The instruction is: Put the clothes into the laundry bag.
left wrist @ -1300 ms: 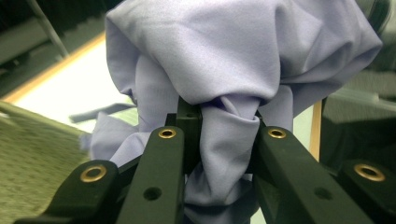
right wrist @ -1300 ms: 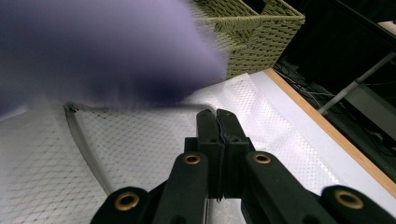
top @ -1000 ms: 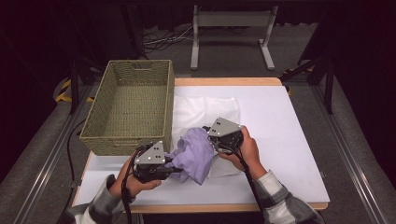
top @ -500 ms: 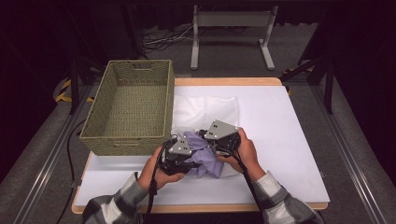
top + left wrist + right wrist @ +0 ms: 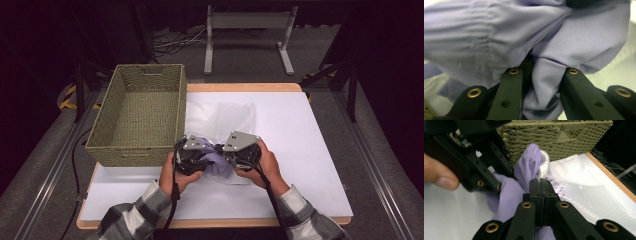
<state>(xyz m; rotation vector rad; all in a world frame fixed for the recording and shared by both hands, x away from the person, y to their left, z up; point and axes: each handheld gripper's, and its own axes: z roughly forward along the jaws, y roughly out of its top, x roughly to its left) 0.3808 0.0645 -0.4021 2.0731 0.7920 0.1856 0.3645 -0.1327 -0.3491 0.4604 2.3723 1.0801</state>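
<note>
Both the left tongs point(image 5: 209, 154) and right tongs point(image 5: 540, 185) pinch the lilac cloth point(image 5: 564, 37), whose thin fold could slip free if tugged apart.

**What I couldn't make out**

In my left gripper view, the lilac cloth point(image 5: 564, 37) ran off every edge, its left part blurred. My right gripper point(image 5: 540, 185) hid the fold pinched between its closed tips.
</note>
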